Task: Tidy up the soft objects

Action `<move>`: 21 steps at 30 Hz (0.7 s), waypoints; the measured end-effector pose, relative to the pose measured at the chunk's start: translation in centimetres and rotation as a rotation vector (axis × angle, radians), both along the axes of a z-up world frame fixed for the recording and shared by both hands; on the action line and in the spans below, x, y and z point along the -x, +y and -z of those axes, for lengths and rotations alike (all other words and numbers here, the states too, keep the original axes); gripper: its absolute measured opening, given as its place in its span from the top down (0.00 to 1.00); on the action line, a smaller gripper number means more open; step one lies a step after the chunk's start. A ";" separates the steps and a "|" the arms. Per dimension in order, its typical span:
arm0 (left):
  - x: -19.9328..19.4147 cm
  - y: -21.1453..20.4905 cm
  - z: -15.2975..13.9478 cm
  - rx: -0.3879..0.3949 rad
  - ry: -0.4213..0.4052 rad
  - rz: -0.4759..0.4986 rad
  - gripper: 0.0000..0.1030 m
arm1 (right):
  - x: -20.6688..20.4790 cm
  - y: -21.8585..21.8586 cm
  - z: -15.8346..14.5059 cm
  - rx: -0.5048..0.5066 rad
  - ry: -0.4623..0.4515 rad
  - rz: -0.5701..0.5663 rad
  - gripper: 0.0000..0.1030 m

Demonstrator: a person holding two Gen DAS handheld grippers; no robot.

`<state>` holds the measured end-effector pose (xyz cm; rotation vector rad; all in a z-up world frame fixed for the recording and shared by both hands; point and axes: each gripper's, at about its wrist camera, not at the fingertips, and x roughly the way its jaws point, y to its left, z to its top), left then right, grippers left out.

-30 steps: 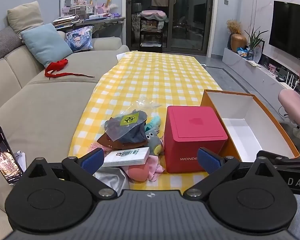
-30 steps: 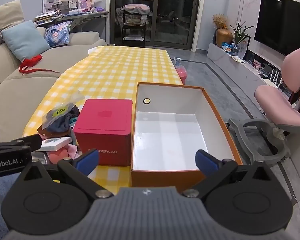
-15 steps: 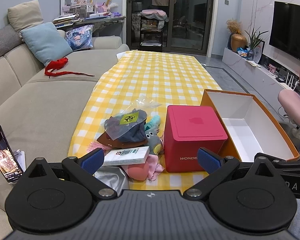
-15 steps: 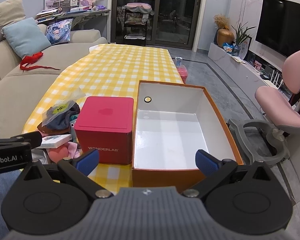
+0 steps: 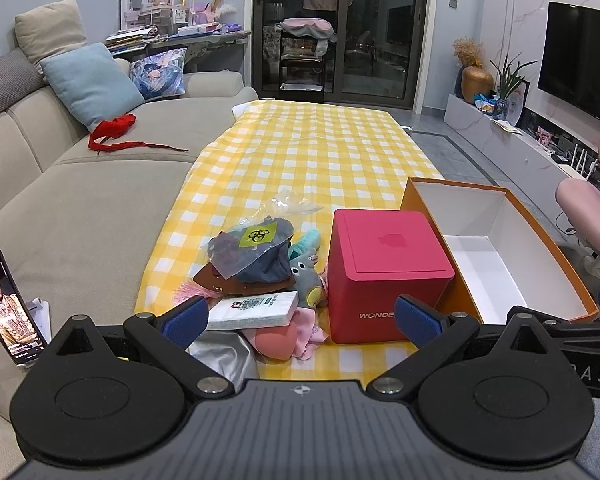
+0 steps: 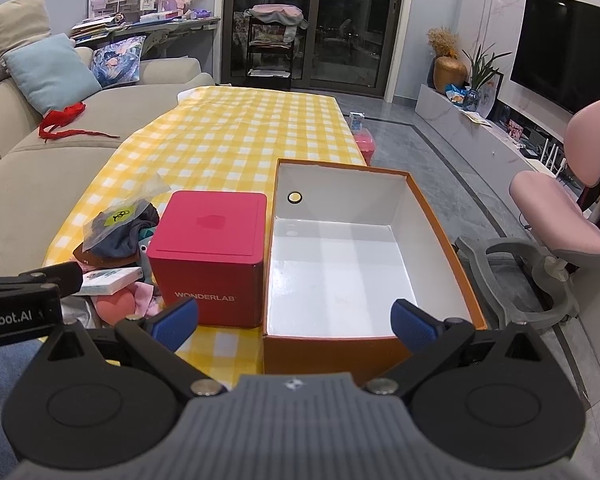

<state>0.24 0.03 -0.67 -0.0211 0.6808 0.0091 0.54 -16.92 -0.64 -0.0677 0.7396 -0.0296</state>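
A pile of soft things lies on the yellow checked tablecloth (image 5: 320,160): a clear bag of dark cloth with a yellow label (image 5: 252,252), a grey plush toy (image 5: 306,276), a pink soft item (image 5: 276,340), with a white booklet (image 5: 256,312) on top. A red WONDERLAB box (image 5: 384,276) stands beside an open orange box (image 6: 340,264) with an empty white inside. My left gripper (image 5: 300,320) is open, just short of the pile and red box. My right gripper (image 6: 294,322) is open before the orange box's near wall.
A beige sofa (image 5: 80,208) with cushions and a red ribbon (image 5: 116,132) runs along the left. A phone (image 5: 8,308) stands at the near left. A pink chair (image 6: 568,216) is at the right, a TV (image 6: 572,44) behind it.
Both grippers have shifted slightly; the right view has drawn back and up a little from the boxes. Nothing was taken hold of and no object moved.
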 end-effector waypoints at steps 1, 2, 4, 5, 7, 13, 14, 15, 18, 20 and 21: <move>0.0 0.0 0.0 0.001 0.000 0.000 0.00 | 0.0 0.0 0.0 0.000 0.000 0.000 0.03; 0.0 0.1 -0.1 0.004 0.001 0.000 0.00 | 0.0 0.0 0.0 0.000 0.000 0.000 0.03; 0.0 0.1 -0.1 0.004 0.003 -0.001 0.00 | 0.0 0.0 0.0 0.000 0.001 0.001 0.03; 0.0 0.1 -0.1 0.004 0.002 -0.001 0.00 | 0.0 0.0 0.1 0.000 0.001 0.002 0.02; 0.0 0.1 -0.1 0.004 0.003 -0.001 0.00 | 0.0 -0.1 0.2 0.000 0.003 0.003 0.03; 0.0 0.1 -0.1 0.004 0.003 -0.002 0.00 | 0.0 -0.2 0.2 0.002 0.006 0.004 0.03; 0.0 0.1 -0.1 0.004 0.004 -0.002 0.00 | 0.0 -0.2 0.2 0.003 0.007 0.004 0.03; 0.0 0.0 0.0 0.005 0.005 -0.002 0.00 | 0.0 -0.2 0.3 0.003 0.008 0.005 0.03; 0.0 0.1 0.0 0.004 0.004 -0.001 0.00 | -0.1 -0.1 0.4 0.005 0.009 0.005 0.03; 0.0 0.1 -0.1 0.004 0.003 0.000 0.00 | -0.1 -0.1 0.4 0.004 0.008 0.005 0.03; 0.0 0.1 0.0 0.005 0.004 0.000 0.00 | 0.0 -0.1 0.4 0.004 0.008 0.005 0.03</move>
